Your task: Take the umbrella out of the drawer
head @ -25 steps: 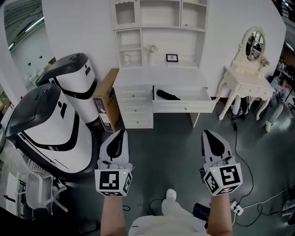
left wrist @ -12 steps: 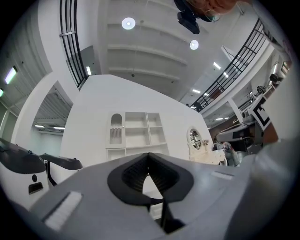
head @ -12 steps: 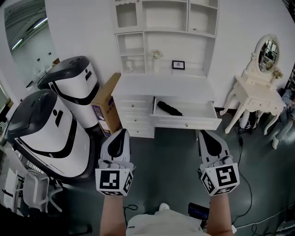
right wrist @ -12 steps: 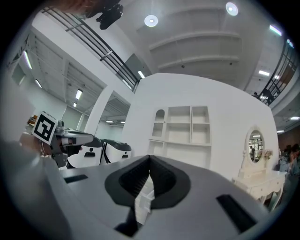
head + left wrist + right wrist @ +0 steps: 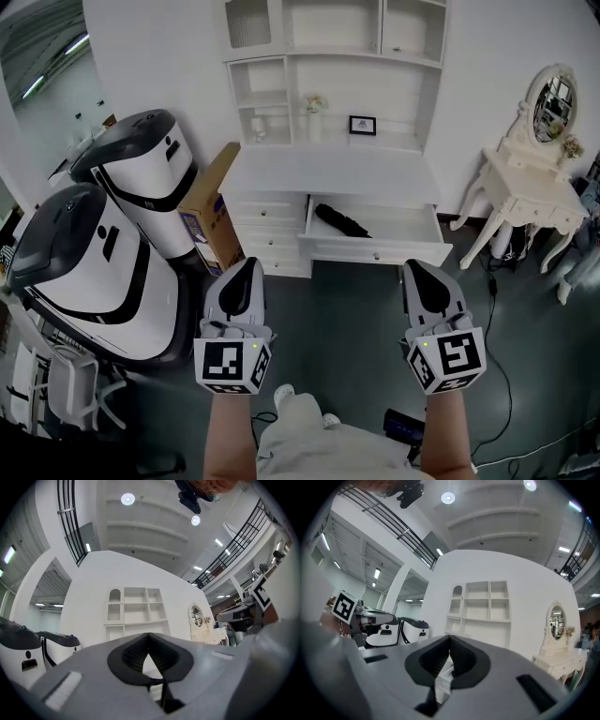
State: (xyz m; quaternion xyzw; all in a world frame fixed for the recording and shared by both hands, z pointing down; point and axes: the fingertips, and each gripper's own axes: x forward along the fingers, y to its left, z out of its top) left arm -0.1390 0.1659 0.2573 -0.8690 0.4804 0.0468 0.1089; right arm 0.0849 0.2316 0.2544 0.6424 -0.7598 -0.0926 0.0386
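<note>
Legible text: none in any view.
Left marker cube (image 5: pixel 232 366): on the left gripper (image 5: pixel 247 266); black-and-white square code patterns, no letters or digits.
Right marker cube (image 5: pixel 447 361): on the right gripper (image 5: pixel 416 267); the same kind of pattern, no letters or digits. One face also shows at the right edge of the left gripper view, equally without characters.
Cardboard box (image 5: pixel 214 202): blue-purple printed panel on its side; print too small to read.
Framed picture (image 5: pixel 363 125): stands on the white shelf unit (image 5: pixel 333 56); dark frame, pale centre, content illegible.
White machines (image 5: pixel 141 178): black marks on the hoods, shapes only, not readable as characters.
</note>
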